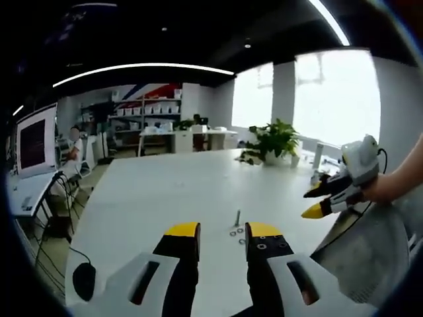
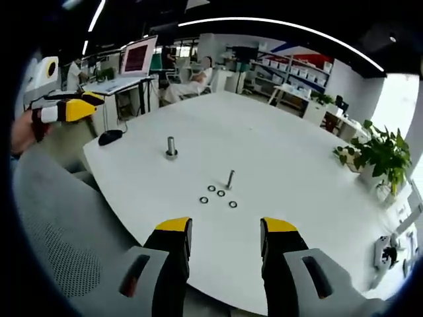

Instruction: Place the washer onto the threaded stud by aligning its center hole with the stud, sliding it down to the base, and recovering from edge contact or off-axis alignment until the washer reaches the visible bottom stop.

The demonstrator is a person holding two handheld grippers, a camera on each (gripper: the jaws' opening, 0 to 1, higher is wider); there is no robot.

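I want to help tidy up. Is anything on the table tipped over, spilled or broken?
Nothing stands out. The stud stands upright on the white table, with four washers lying flat around its base. A second, thicker post also stands upright. Both tools are open and hold nothing.

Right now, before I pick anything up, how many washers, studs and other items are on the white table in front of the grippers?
Washers: 4, loose around the thin stud
Threaded stud: 1, upright, bare
Thicker metal post: 1, upright
Black mouse: 1, by the table edge
Potted plant: 1, at the far edge
Total: 8
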